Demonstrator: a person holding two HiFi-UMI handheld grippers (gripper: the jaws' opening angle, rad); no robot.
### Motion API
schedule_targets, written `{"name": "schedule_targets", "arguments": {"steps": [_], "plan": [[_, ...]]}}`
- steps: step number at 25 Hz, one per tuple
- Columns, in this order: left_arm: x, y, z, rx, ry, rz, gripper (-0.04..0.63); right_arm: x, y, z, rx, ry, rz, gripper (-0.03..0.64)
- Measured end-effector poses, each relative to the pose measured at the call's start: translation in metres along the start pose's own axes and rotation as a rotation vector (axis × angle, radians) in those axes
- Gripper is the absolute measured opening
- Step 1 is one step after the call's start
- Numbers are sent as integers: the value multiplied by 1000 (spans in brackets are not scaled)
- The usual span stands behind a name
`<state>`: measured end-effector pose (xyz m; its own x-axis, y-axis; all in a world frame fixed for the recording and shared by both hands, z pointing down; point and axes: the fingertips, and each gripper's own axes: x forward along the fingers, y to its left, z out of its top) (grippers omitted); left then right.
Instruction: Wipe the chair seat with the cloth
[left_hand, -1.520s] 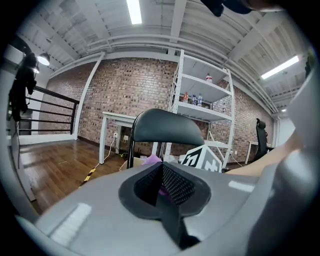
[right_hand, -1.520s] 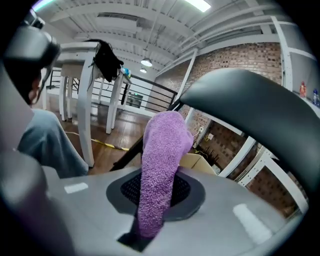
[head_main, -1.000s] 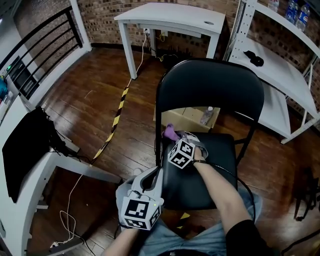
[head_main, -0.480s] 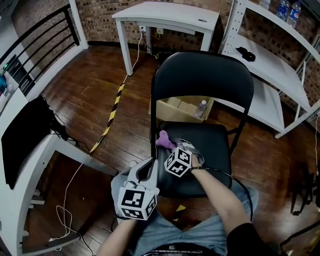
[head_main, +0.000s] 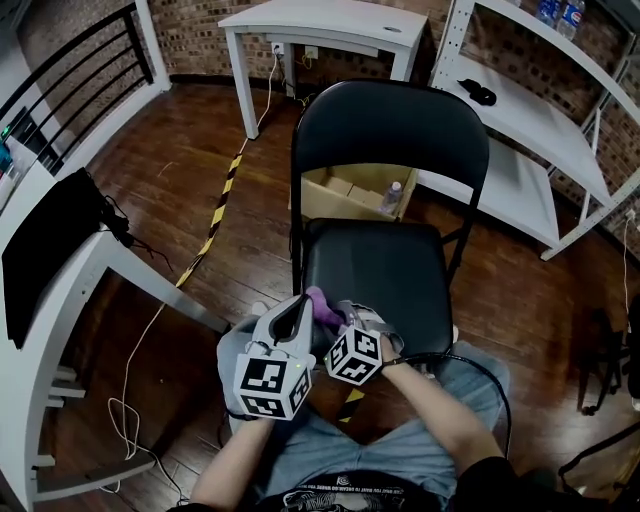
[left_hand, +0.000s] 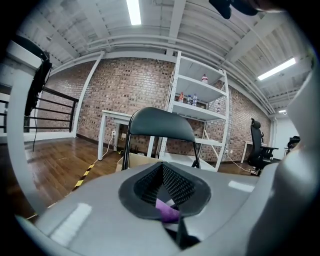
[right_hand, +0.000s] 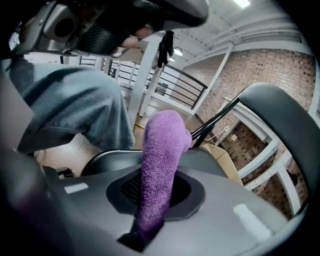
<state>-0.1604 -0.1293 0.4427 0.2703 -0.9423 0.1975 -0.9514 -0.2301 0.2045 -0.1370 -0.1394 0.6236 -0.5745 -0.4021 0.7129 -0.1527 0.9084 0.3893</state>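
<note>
Setting: brick-walled room with a wooden floor (head_main: 200, 150), a white desk (head_main: 320, 18) at top centre and white shelving (head_main: 520, 110) at upper right.
Chair seat (head_main: 385, 270): black, padded, centre of the head view; the backrest (head_main: 390, 125) is above it and a cardboard box (head_main: 345, 195) shows through the gap.
Cloth (head_main: 322, 303): purple, at the seat's front left corner, low in the frame.
Right gripper (head_main: 338, 310): clamped on the cloth, which stands out past the jaws as a thick roll.
Left gripper (head_main: 300, 312): jaws pressed together, nothing between them; its tip is just beside the cloth.
Step in hand: I judge it a wiping pass at the near corner.
Method: I would press the roll flatter, sweep in overlapping lanes toward the backrest, and let cloth rather than jaw tips meet the seat.
Caution: I would move the left gripper out of the lane.
</note>
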Motion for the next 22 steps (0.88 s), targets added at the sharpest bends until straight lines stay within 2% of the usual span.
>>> {"name": "schedule_targets", "arguments": {"steps": [10,18,22], "plan": [[-3,-15,-4,14,1,-13,5,-36,66,6,17,-66,56,46],[-2,-13,-3,15,0,-12,5,-37,66,7,17,-78,45,46],[-1,-14,4,21,-14,-18,5,-46,47,17,-10,-114,18,46]]}}
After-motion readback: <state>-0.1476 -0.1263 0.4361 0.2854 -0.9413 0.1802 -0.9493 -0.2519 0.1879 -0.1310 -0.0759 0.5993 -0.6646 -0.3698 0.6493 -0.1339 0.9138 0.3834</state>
